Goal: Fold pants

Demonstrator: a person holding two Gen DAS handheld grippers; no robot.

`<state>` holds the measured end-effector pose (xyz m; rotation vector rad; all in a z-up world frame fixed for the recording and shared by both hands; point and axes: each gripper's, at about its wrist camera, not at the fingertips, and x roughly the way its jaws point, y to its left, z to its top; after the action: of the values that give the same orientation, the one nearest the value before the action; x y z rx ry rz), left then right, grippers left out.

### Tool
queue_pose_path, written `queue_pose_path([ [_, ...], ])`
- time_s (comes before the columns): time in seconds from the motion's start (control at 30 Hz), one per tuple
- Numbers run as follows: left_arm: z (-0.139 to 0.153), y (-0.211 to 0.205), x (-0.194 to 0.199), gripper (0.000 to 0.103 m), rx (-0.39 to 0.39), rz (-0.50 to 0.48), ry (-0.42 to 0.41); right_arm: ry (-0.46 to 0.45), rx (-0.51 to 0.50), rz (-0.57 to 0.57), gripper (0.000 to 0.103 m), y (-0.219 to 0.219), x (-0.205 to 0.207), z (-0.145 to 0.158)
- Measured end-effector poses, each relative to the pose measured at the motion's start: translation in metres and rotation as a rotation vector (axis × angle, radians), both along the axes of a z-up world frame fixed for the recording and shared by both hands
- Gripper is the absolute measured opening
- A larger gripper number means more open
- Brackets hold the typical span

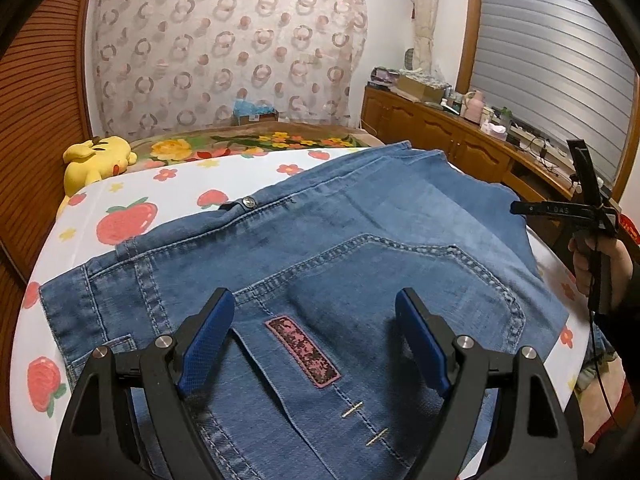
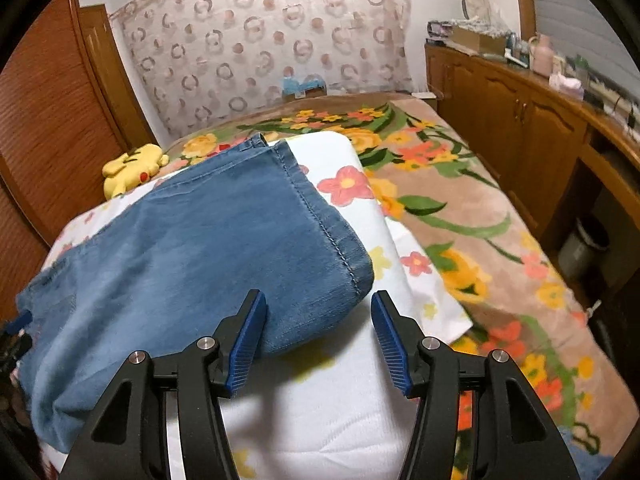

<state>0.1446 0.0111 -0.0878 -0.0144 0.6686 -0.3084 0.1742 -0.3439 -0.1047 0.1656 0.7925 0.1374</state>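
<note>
Pants [image 1: 320,248] lie folded on the strawberry-print sheet [image 1: 132,216], hem end [image 2: 320,216] doubled back toward the waistband. Left gripper [image 1: 316,344] hovers above the back pocket [image 1: 400,280], jaws apart, empty. Right gripper [image 2: 318,340], jaws apart, straddles the hem corner ungripped. Likely step: between folds; next needs regripping an edge.

Your left gripper [image 1: 314,344] and right gripper [image 2: 318,340] match: black angular frames, silver screws, ribbed blue pads (a dark sleeve shows too).
</note>
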Motion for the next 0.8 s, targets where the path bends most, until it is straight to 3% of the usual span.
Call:
queue_pose_path([
  [0.4, 0.0, 0.001, 0.0, 0.083, 0.003, 0.009, -0.008, 0.036, -0.018, 0.006, 0.057, -0.009, 0.02, -0.006],
  [0.63, 0.004, 0.003, -0.003, 0.083, -0.001, 0.017, -0.026, -0.012, -0.044, 0.063, 0.009, -0.002, 0.013, 0.01],
  [0.8, 0.012, 0.008, -0.009, 0.083, 0.009, 0.038, -0.028, -0.085, -0.06, 0.132, 0.006, 0.012, -0.002, 0.034],
])
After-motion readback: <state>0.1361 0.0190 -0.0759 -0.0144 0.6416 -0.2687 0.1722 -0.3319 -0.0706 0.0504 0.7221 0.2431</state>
